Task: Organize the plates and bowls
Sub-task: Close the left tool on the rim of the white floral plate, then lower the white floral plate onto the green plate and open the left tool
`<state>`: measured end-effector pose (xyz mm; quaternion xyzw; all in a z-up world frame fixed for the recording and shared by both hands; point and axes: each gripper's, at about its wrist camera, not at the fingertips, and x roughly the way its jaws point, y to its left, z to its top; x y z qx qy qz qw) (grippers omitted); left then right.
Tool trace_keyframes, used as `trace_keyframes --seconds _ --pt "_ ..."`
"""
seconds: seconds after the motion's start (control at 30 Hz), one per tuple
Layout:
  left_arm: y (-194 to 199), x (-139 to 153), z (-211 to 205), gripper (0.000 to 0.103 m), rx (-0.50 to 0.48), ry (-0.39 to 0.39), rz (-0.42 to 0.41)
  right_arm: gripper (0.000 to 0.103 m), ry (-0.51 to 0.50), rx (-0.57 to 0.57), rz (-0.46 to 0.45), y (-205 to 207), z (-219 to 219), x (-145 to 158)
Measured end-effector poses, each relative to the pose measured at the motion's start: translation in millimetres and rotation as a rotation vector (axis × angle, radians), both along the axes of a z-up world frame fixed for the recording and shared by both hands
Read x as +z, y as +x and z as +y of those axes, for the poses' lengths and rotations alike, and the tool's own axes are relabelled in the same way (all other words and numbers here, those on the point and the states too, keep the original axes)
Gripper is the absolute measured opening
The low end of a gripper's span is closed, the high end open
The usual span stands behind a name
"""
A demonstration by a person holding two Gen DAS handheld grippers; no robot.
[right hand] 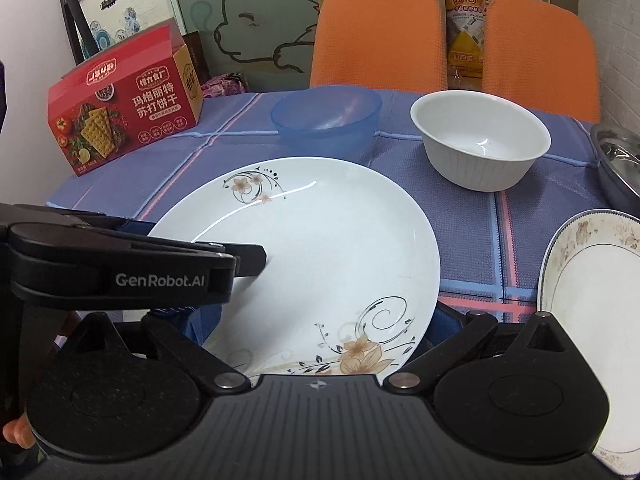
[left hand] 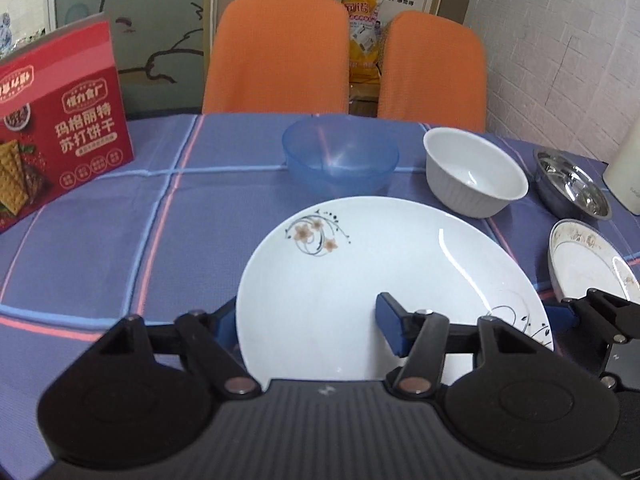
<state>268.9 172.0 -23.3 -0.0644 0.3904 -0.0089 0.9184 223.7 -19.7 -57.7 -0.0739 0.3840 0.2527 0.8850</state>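
1. the large white flowered plate (left hand: 380,280) lies on the surface's blue checked cloth (left hand: 140,248), nearest the cameras, in front of the bowls.
2. the left claw (left hand: 308,326) straddles the plate's near left rim: 1 blue pad (left hand: 390,328) sits over the plate's inside and the other is outside the rim, mostly hidden behind it. whether the pads press on the plate cannot be told.
3. the right claw (right hand: 316,332) is spread wide around the plate's near right portion, its blue pads just outside the rim on either side, not pressing on it.
4. in the right wrist view the left claw's black finger reaches in from the left over the plate's rim.
5. behind the plate stand a clear blue bowl (left hand: 340,152) and, to its right, a white ribbed bowl (left hand: 474,170), apart from each other.
6. further right is a steel bowl (left hand: 572,182), and nearer, a smaller plate with a patterned border (right hand: 596,280), beside the large plate but not touching.
7. a red cracker box (left hand: 60,120) stands upright at far left.
8. 2 orange chairs (left hand: 276,52) stand behind the surface.
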Motion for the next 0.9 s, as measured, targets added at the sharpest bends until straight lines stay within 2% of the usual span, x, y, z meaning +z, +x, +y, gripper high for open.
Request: trace_keyframes --seconds 0.13,0.37,0.63,0.9 --pt "-7.8 15.9 -3.1 0.058 -0.011 0.013 -0.052 0.091 0.015 -0.003 -0.063 -5.3 -0.7 13.7" --pt "-42.8 24.9 -8.3 0.058 -0.012 -0.006 -0.071 0.091 0.053 -0.011 -0.125 -21.9 -6.4 27.5" --pt "-118.9 30.4 -24.7 0.058 -0.025 0.001 -0.068 0.091 0.066 0.003 -0.122 -81.3 -16.6 35.2" --pt "-178.2 12.5 -40.2 0.058 -0.024 0.009 -0.031 0.091 0.079 -0.011 -0.075 -145.4 -27.2 22.6"
